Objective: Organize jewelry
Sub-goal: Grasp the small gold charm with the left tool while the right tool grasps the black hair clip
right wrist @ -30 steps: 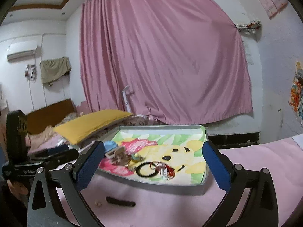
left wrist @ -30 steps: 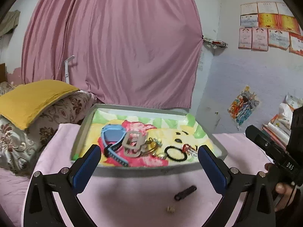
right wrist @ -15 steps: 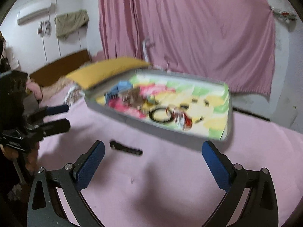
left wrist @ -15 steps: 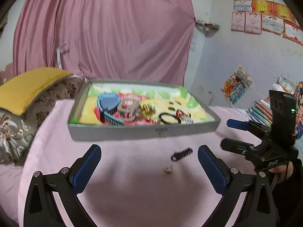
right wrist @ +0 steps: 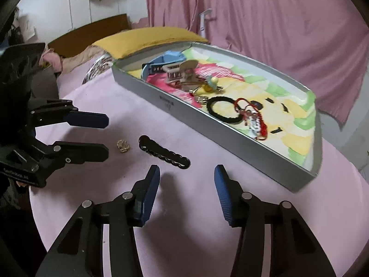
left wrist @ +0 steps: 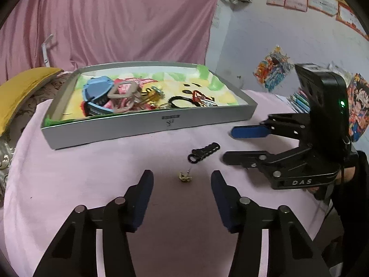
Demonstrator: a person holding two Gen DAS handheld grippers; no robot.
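A grey tray (left wrist: 147, 124) with a cartoon lining holds a blue watch (left wrist: 96, 90), a beige hair claw (left wrist: 123, 97), gold pieces, a black hair tie (right wrist: 222, 113) and a red bracelet (right wrist: 251, 113). On the pink cloth in front of it lie a black hair clip (left wrist: 203, 154) (right wrist: 165, 153) and a small gold ring (left wrist: 184, 177) (right wrist: 123, 146). My left gripper (left wrist: 182, 180) is open, low over the cloth, its fingers either side of the ring. My right gripper (right wrist: 186, 175) is open, just short of the clip.
A yellow pillow (left wrist: 20, 85) and a patterned cushion lie left of the tray. A pink curtain (left wrist: 115, 18) hangs behind. Books and posters (left wrist: 299, 101) are at the right wall. The tray wall (right wrist: 230, 138) stands just beyond both grippers.
Both grippers have tilted down and dropped to the cloth in front of the tray. Their jaws have narrowed. The left now frames the ring, the right faces the clip.
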